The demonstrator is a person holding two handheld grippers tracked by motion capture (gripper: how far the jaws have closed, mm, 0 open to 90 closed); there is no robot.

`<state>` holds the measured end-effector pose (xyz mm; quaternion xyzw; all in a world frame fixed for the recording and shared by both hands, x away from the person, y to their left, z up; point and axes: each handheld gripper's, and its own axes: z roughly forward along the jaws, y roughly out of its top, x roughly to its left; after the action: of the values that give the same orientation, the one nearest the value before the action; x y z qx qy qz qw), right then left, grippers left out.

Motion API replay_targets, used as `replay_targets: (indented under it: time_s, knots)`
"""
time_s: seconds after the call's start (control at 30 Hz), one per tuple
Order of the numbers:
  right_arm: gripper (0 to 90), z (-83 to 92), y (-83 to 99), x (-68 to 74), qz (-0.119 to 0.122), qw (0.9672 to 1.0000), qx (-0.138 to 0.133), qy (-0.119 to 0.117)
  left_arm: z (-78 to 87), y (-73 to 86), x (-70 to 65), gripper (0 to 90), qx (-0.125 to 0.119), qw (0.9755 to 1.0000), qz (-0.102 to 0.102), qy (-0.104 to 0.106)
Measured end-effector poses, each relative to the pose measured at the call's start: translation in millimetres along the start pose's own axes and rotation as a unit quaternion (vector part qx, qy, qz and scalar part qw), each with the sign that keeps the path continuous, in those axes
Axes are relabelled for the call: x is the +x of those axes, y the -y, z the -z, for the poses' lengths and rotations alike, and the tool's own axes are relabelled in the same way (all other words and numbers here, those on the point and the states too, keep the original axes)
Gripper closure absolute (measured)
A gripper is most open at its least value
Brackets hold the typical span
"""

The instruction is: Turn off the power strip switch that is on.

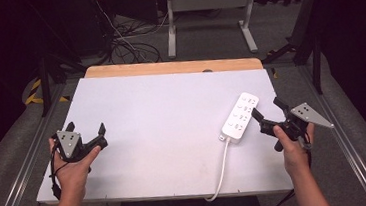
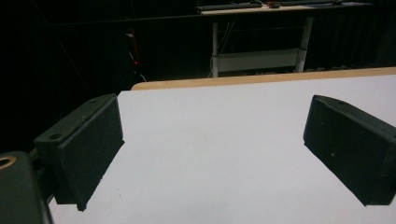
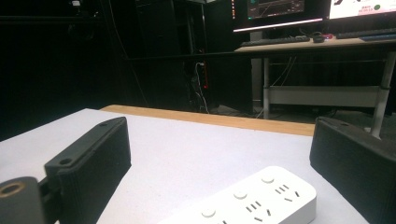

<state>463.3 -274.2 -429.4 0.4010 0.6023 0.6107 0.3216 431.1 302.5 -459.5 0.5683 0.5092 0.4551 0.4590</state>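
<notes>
A white power strip (image 1: 241, 116) lies on the white table top (image 1: 156, 110) at the right, its white cable (image 1: 221, 167) running over the front edge. My right gripper (image 1: 266, 106) is held just right of the strip, open, its jaws wide apart with nothing between them. In the right gripper view the power strip (image 3: 252, 200) sits low between the open gripper's (image 3: 219, 154) black jaws, untouched. My left gripper (image 1: 87, 127) rests at the table's left edge, open and empty. In the left gripper view the gripper (image 2: 215, 140) frames bare table.
A wooden strip (image 1: 173, 67) edges the table's far side. Beyond it stand a white desk frame (image 1: 208, 15) and tangled floor cables (image 1: 125, 43). Metal rails (image 1: 347, 139) run along both sides of the table. A desk with monitors (image 3: 303, 9) stands farther back.
</notes>
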Motion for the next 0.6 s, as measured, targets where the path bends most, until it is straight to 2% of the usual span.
replay_targets:
  time_s: [0.6]
  knots:
    - [7.6, -0.6, 1.3, 1.4, 0.0, 1.0, 0.006, 0.0, 3.4, -0.8, 1.1, 5.4, -0.005, 1.0, 0.002, -0.001]
